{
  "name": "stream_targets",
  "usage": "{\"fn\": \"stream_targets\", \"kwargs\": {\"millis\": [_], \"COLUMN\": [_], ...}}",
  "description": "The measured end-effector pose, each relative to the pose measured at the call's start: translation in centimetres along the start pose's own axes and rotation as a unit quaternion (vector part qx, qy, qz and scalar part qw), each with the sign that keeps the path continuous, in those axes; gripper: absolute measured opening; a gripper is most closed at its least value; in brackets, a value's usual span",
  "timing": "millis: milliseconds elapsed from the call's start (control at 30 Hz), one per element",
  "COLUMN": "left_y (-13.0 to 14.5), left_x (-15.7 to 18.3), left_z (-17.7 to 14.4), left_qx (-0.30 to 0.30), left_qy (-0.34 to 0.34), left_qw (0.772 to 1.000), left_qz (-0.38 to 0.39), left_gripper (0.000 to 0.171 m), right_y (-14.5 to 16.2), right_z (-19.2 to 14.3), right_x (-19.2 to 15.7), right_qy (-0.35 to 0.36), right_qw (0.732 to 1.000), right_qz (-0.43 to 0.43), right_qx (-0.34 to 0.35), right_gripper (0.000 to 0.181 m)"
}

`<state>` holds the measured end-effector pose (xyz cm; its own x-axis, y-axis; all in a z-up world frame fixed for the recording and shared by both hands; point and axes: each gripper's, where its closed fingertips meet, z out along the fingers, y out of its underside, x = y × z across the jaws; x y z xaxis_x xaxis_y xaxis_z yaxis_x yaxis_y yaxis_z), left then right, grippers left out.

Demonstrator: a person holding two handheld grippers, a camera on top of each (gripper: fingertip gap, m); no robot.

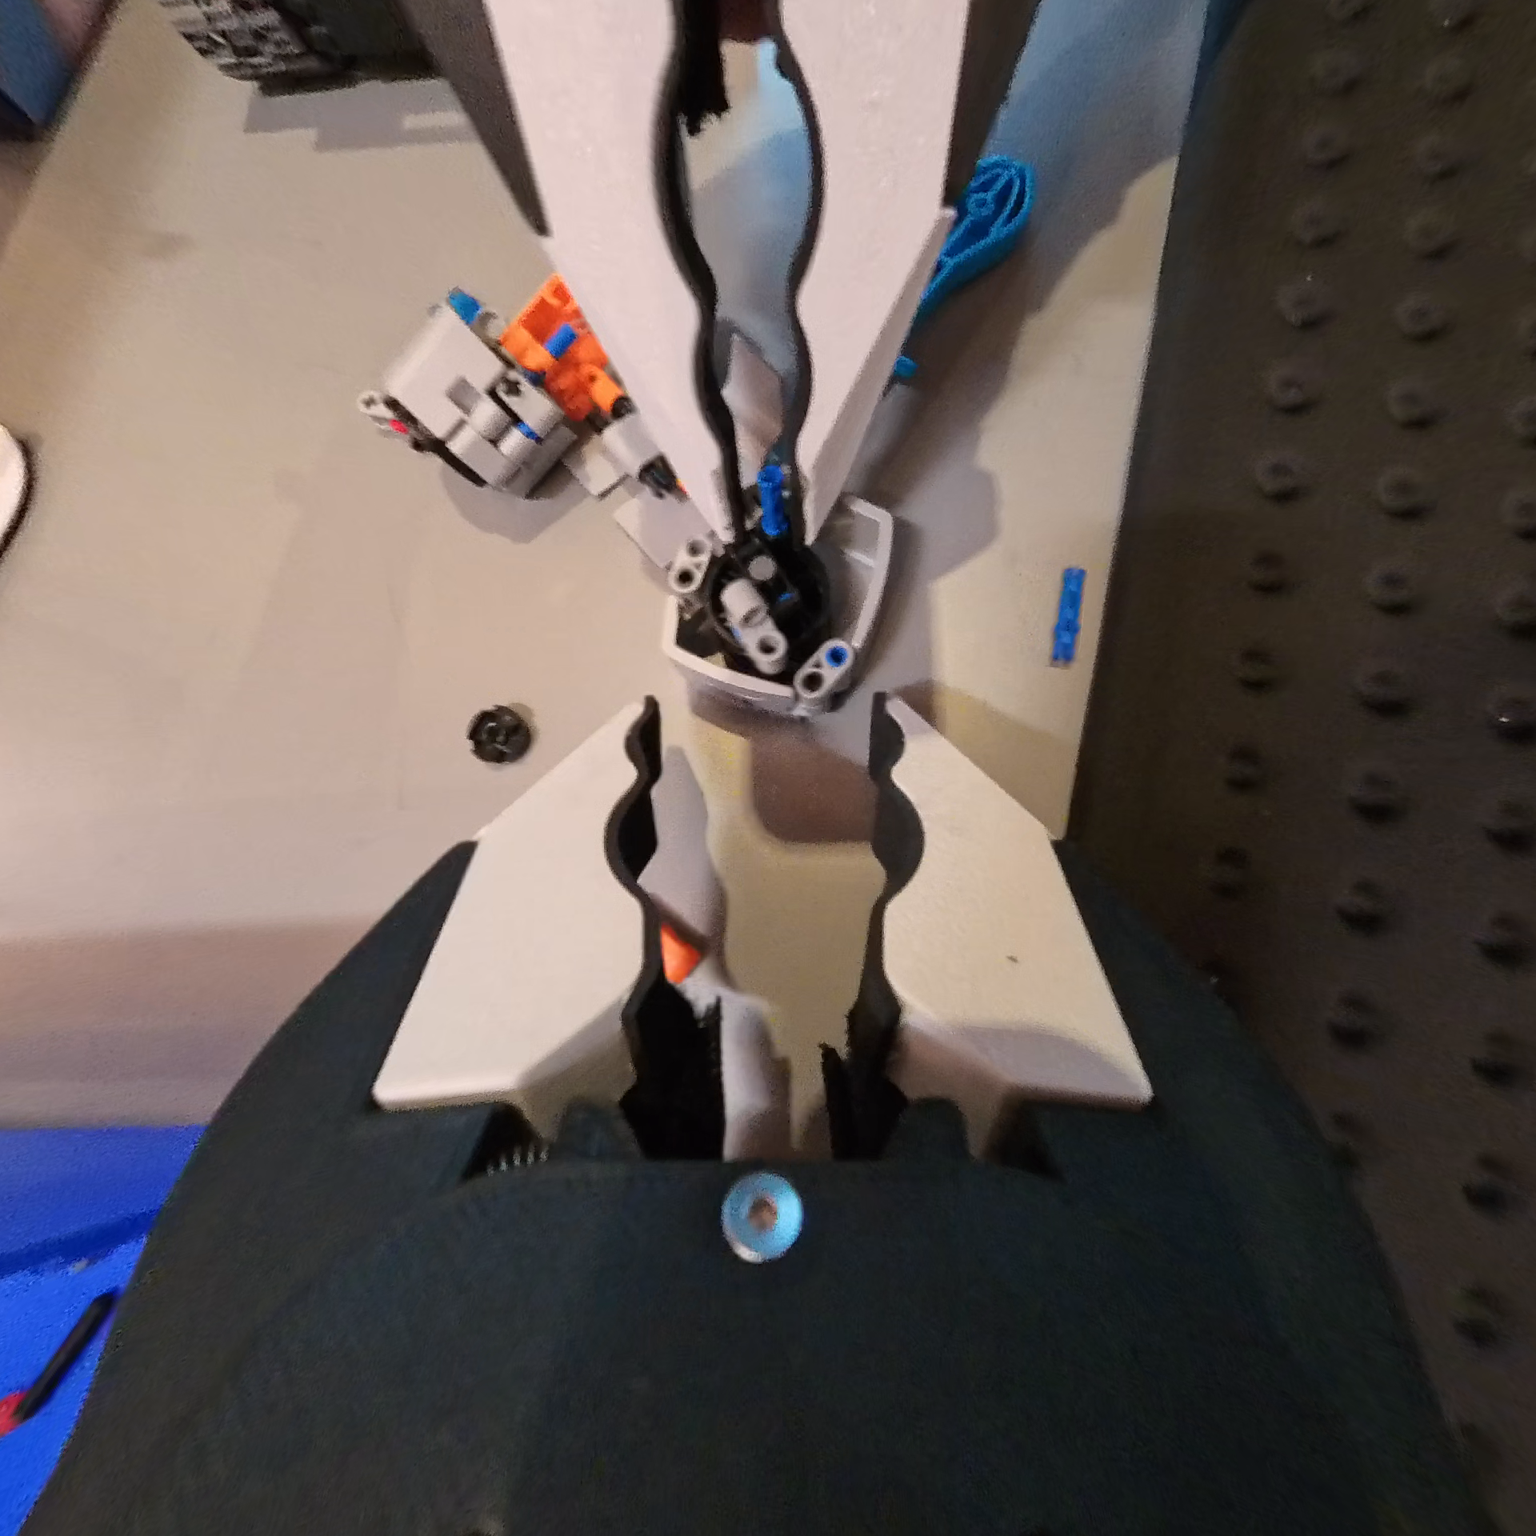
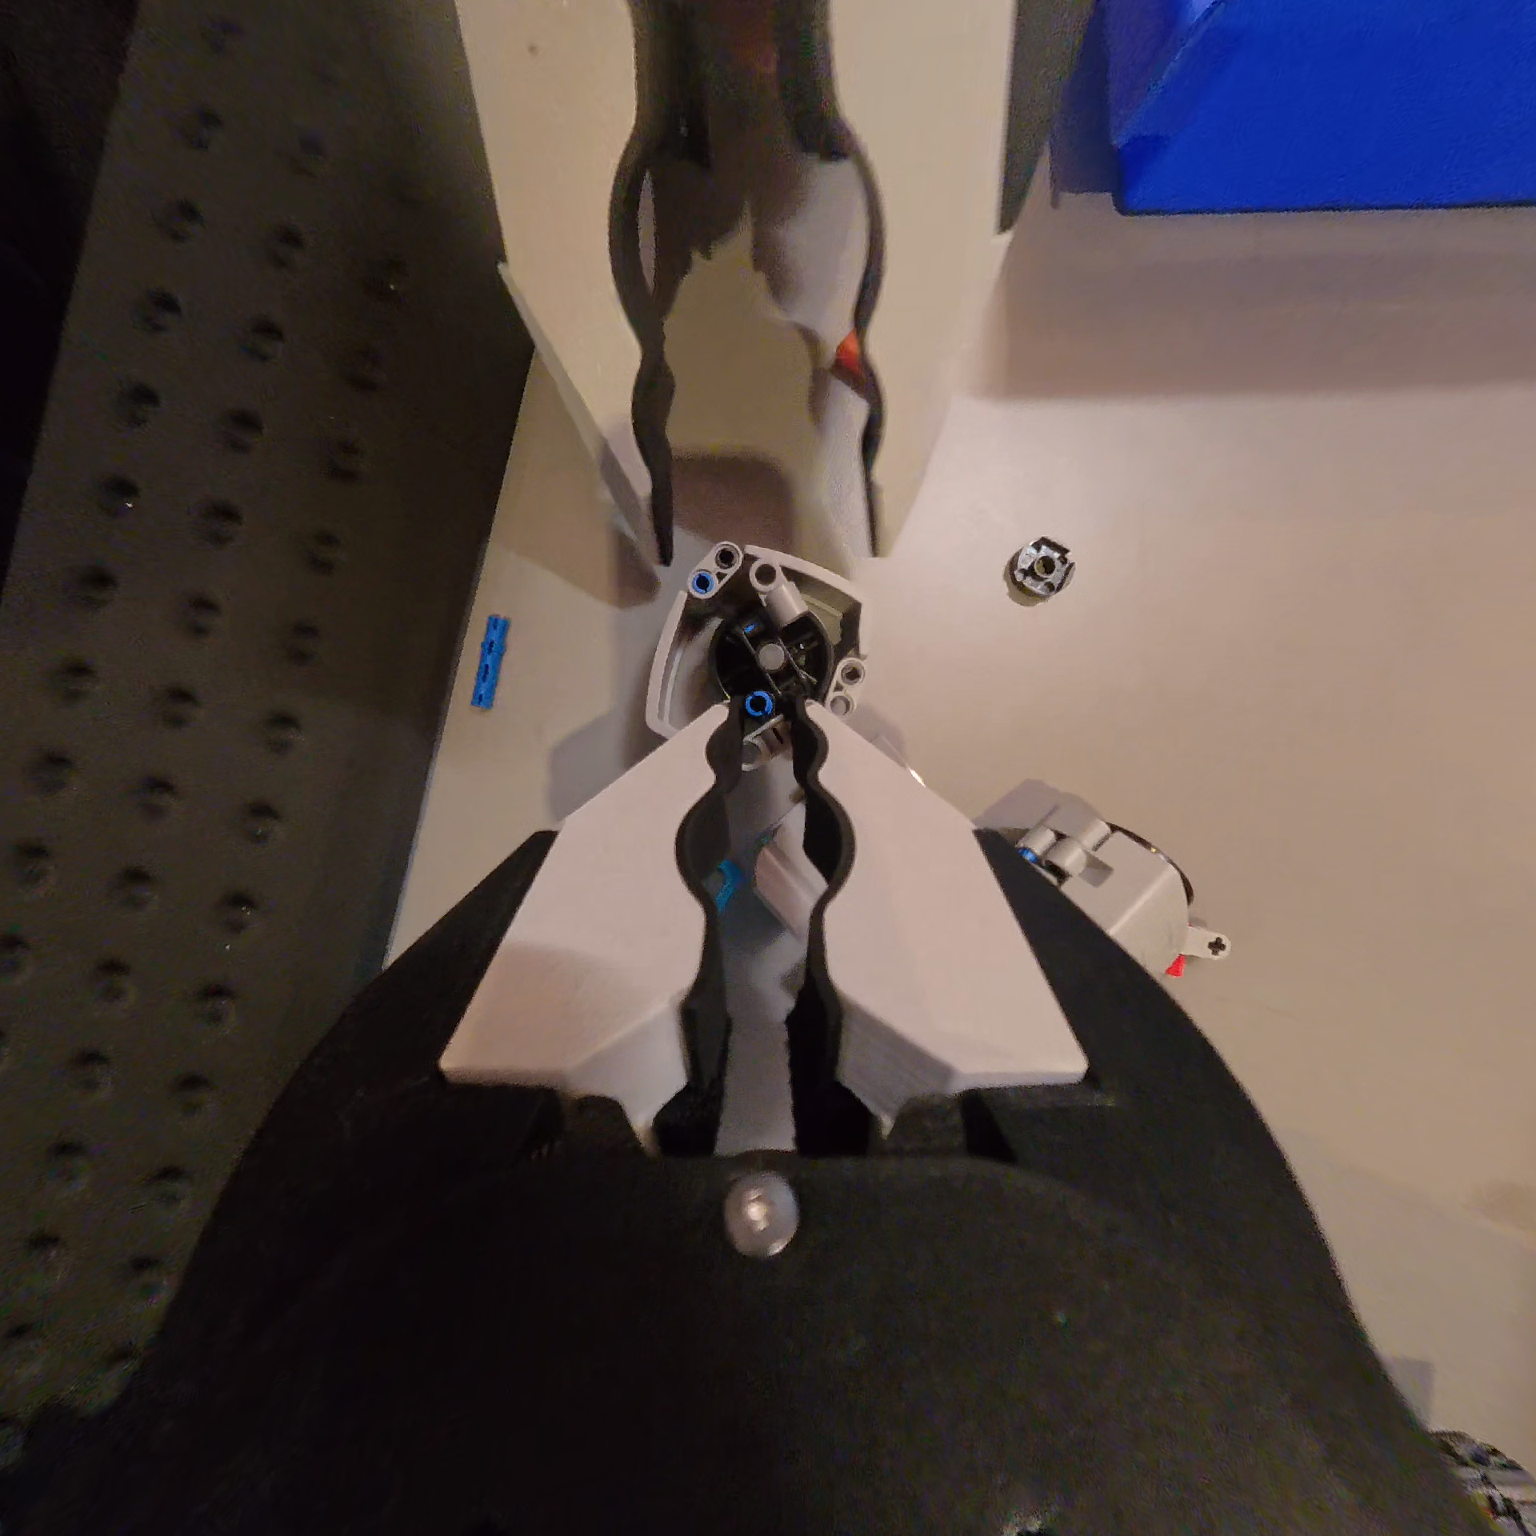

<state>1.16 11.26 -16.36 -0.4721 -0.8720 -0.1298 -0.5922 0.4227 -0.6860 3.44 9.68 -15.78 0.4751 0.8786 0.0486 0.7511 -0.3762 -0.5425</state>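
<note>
The left gripper [image 1: 765,715] reaches forward over the beige table [image 1: 208,665], jaws wide apart and holding nothing, its tips just short of the grey brick assembly [image 1: 777,607]. Opposite, the right gripper [image 2: 763,706] points back at it, jaws nearly closed and pinching a blue pin [image 2: 758,705] at the assembly's [image 2: 769,644] near edge. The assembly's long body runs back beneath the right gripper, its round black end facing up. A blue beam [image 2: 490,662] lies beside it, near the dark perforated board [image 2: 208,499].
</note>
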Motion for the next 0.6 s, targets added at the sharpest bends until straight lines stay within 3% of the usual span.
{"fn": "stream_targets", "kwargs": {"millis": [200,433,600], "left_y": [-0.6,-0.1,0.0], "left_x": [0.4,-0.2,0.2], "left_z": [1.1,1.5,1.3], "left_qx": [-0.026,-0.04,-0.04], "left_qy": [0.038,0.011,0.001], "left_qw": [0.999,0.999,0.999], "left_qz": [0.021,0.008,0.009], "left_gripper": [0.064,0.023,0.013], "right_y": [-0.1,0.1,0.0], "right_z": [-0.1,-0.3,-0.4], "right_x": [-0.2,0.3,0.1], "right_qy": [0.001,0.008,0.009], "right_qw": [1.0,1.0,1.0], "right_qz": [-0.006,0.015,0.022], "right_qx": [-0.001,-0.003,-0.007], "right_gripper": [0.008,0.008,0.008]}}
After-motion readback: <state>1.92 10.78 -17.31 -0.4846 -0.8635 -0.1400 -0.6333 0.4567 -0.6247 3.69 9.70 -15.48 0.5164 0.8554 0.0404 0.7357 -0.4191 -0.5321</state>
